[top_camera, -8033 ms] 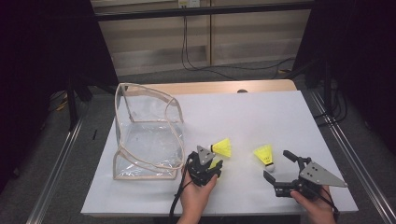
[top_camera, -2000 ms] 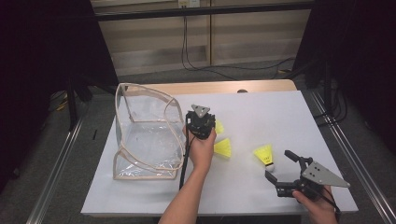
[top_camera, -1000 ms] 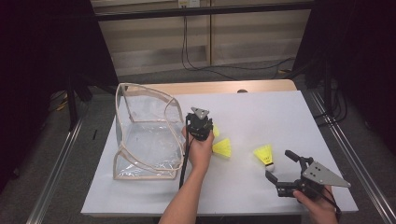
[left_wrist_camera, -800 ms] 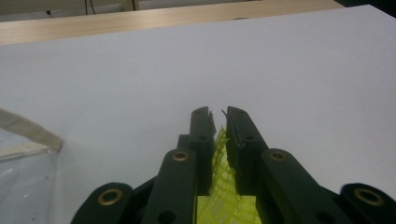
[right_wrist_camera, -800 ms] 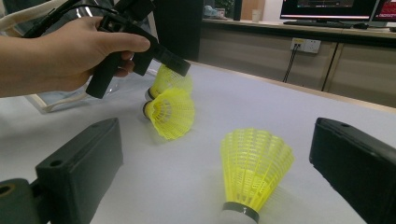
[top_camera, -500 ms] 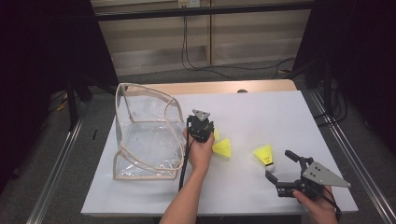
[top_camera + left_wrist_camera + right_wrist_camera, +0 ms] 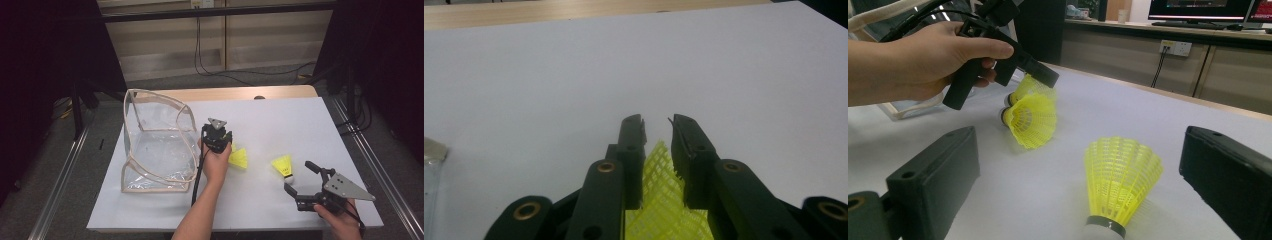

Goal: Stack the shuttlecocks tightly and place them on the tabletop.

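My left gripper [image 7: 226,146] is at the table's middle, just right of a clear bag [image 7: 155,145]. The netted skirt of a yellow shuttlecock [image 7: 659,200] spans the narrow gap between its jaws, which have just been opening. That shuttlecock [image 7: 1032,86] rests low on the table under the jaws. A second one [image 7: 239,159] lies on its side right next to it. A third [image 7: 283,166] stands cork-down in front of my right gripper [image 7: 299,177], which is open, its jaws wide on either side and clear of the shuttlecock.
The clear bag with beige trim stands open at the left of the white table top [image 7: 280,120]. A wooden strip [image 7: 225,93] borders the far edge. Metal rails run along both sides on the floor.
Since eight seconds ago my left hand has gone from the near edge to the middle beside the bag, with a shuttlecock. Over the last second both hands have kept still.
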Demonstrator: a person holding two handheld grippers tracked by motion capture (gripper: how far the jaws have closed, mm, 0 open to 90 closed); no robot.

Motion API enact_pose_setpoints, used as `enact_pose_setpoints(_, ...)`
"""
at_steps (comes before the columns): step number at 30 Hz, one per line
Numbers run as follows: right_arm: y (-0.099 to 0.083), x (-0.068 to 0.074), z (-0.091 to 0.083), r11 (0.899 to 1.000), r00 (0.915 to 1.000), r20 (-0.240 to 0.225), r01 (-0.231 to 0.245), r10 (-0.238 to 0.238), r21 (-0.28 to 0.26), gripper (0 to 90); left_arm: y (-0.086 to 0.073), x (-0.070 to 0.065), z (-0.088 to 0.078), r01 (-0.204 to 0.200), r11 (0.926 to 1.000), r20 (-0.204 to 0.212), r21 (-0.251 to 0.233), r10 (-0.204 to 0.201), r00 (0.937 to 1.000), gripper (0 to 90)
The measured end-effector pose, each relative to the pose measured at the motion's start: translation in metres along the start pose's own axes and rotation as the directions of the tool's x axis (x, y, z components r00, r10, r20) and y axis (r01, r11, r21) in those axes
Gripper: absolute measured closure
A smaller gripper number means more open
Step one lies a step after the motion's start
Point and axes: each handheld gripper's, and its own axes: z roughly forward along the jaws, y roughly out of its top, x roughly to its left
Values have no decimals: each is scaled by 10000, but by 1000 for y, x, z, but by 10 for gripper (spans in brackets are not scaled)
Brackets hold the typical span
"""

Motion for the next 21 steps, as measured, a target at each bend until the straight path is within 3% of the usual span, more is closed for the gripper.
enact_pose_setpoints(21, 0, 0, 0, 10000, 10000, -10, 25, -25, 25, 26, -1, -1, 4, 90, 9997, 228, 234, -95, 9997, 655)
